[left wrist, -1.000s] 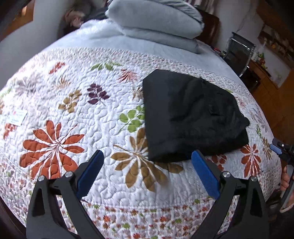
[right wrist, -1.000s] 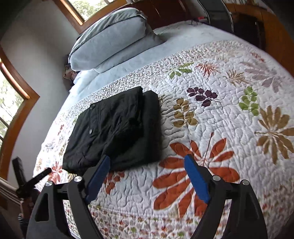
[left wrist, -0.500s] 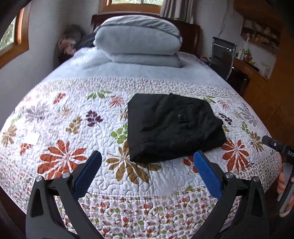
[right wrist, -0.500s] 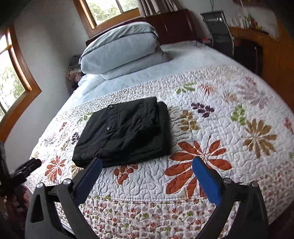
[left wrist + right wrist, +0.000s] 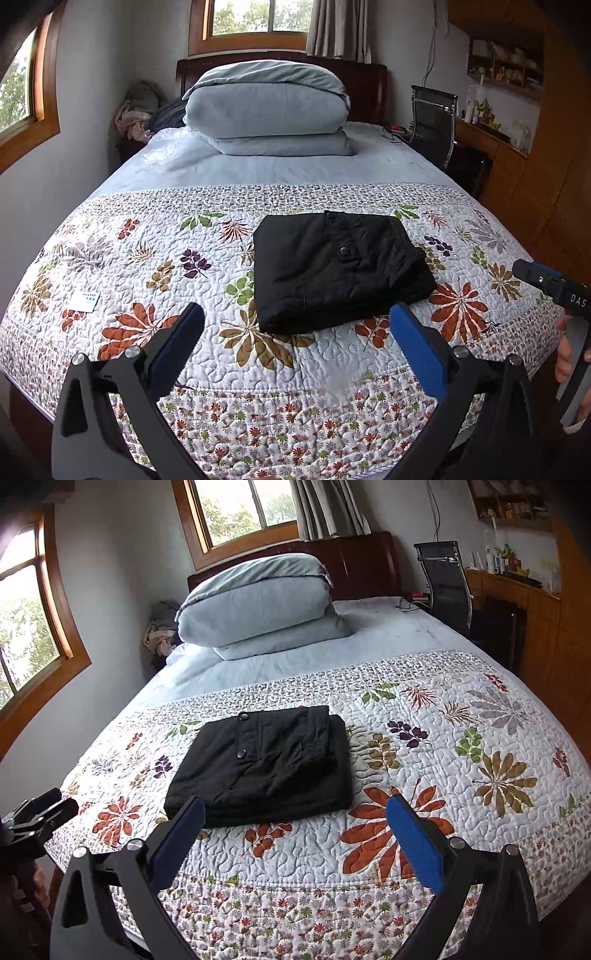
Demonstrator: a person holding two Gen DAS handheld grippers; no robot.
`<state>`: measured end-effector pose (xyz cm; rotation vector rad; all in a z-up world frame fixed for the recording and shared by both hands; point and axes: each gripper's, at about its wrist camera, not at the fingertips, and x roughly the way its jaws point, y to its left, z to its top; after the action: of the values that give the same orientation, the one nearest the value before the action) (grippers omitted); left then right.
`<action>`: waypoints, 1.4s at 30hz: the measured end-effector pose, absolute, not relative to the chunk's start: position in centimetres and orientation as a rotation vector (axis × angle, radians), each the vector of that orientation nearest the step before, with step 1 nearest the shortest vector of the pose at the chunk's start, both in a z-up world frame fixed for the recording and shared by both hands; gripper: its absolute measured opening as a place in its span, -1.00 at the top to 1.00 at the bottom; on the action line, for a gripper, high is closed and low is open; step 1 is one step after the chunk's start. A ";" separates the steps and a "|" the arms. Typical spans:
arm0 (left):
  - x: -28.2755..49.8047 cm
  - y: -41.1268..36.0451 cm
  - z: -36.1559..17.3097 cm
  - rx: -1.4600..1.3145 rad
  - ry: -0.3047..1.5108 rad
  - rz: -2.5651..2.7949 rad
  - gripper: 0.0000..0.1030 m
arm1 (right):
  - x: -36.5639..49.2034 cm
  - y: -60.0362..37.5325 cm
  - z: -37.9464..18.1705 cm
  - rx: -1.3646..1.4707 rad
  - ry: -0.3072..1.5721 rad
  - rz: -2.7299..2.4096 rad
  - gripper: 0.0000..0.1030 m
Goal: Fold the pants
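One black pants (image 5: 340, 269) bundle, folded square, two snap buttons showing, mid quilt (image 5: 147, 266). Left gripper (image 5: 295, 332) wide, right gripper (image 5: 293, 821) wide, both short of pants.

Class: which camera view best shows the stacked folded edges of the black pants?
The right wrist view: the pants face it with their layered near edge and both snaps visible. The left wrist view shows the pants flatter, one snap visible, layers mostly hidden.
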<state>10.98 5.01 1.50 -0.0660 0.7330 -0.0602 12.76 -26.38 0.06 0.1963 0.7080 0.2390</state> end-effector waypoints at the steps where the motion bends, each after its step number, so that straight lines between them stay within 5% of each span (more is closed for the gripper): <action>1: 10.8 5.0 1.6 -0.071 0.731 -0.068 -0.94 | 12.7 -26.4 0.1 0.197 0.706 0.243 -0.93; 42: 10.6 5.8 0.8 -0.097 0.743 -0.061 -0.94 | 11.8 -24.2 -0.2 0.108 0.692 0.206 -0.93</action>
<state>10.56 5.77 0.85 -0.0974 0.7427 -0.0613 11.81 -24.19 -0.22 0.1085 0.6921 0.2057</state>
